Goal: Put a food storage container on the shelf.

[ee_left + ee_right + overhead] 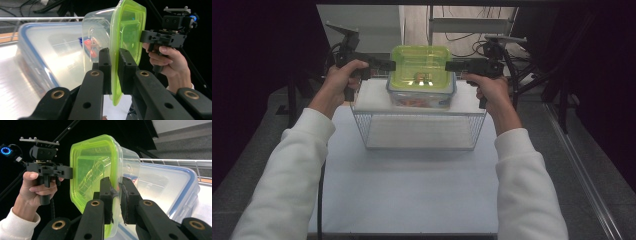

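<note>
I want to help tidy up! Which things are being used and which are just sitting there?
In use:
green-lidded box
left gripper, fingers shut on its lid rim
right gripper, fingers shut on the opposite rim

Just sitting there:
blue-rimmed box underneath
wire basket
cables at the back

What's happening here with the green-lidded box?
A person holds a gripper in each hand. The left gripper and the right gripper are each clamped on opposite edges of the green lid of a clear container, which is held in the air. Right below it sits a larger blue-rimmed container, on a wire basket on the white table.
</note>
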`<state>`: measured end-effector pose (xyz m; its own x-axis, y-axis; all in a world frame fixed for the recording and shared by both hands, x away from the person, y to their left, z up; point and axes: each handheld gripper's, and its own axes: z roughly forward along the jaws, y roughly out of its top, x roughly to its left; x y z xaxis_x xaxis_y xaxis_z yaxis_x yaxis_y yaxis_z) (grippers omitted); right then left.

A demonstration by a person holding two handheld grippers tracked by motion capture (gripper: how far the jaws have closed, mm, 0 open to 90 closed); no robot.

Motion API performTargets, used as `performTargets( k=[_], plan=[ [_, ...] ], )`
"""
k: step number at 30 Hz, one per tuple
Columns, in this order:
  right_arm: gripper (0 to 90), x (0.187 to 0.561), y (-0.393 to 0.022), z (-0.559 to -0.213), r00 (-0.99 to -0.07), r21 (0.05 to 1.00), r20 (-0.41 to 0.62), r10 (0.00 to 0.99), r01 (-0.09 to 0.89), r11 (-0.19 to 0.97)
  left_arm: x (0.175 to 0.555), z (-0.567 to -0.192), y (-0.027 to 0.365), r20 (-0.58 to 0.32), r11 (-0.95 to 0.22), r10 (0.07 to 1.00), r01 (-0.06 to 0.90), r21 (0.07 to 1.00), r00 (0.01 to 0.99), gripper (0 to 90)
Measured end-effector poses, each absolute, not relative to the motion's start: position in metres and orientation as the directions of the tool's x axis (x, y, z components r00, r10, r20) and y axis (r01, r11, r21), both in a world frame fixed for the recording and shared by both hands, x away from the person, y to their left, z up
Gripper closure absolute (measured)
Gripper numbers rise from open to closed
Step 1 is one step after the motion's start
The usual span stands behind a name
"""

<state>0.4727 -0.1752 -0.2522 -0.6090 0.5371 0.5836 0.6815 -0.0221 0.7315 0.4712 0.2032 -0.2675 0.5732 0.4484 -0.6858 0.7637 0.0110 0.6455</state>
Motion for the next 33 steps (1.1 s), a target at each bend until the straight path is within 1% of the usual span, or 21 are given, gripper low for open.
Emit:
performTargets(
  k=[6,7,13,20,25,30,32,33],
  plan=[
    [79.7,0.479,-0.176,-0.257,-0.586,0.708,0.619,0.522,0.704,-0.050,0.478,-0.272,0.205,-0.719,0.058,0.428,0.778,0.626,0.547,81.9],
    [79.1,0.482,-0.176,-0.260,-0.569,0.694,0.641,0.515,0.717,-0.072,0.479,-0.273,0.205,-0.732,0.073,0.422,0.785,0.615,0.535,81.5],
    [77.5,0.491,-0.178,-0.265,-0.531,0.660,0.685,0.499,0.742,-0.117,0.488,-0.278,0.203,-0.785,0.139,0.409,0.819,0.556,0.464,80.0],
    [72.5,0.501,-0.174,-0.274,-0.477,0.624,0.718,0.506,0.763,-0.166,0.499,-0.287,0.204,-0.817,0.169,0.391,0.839,0.517,0.424,76.3],
    [71.7,0.504,-0.175,-0.276,-0.458,0.605,0.739,0.495,0.774,-0.187,0.503,-0.291,0.204,-0.839,0.186,0.364,0.852,0.490,0.404,75.6],
    [70.3,0.505,-0.176,-0.278,-0.445,0.594,0.749,0.490,0.780,-0.200,0.505,-0.294,0.204,-0.847,0.195,0.354,0.855,0.481,0.396,74.5],
    [70.0,0.505,-0.175,-0.278,-0.444,0.594,0.749,0.491,0.779,-0.201,0.505,-0.294,0.203,-0.844,0.189,0.356,0.854,0.486,0.401,71.7],
    [69.8,0.505,-0.175,-0.278,-0.445,0.594,0.749,0.491,0.779,-0.199,0.505,-0.294,0.203,-0.843,0.189,0.356,0.853,0.487,0.403,71.7]
  ],
)
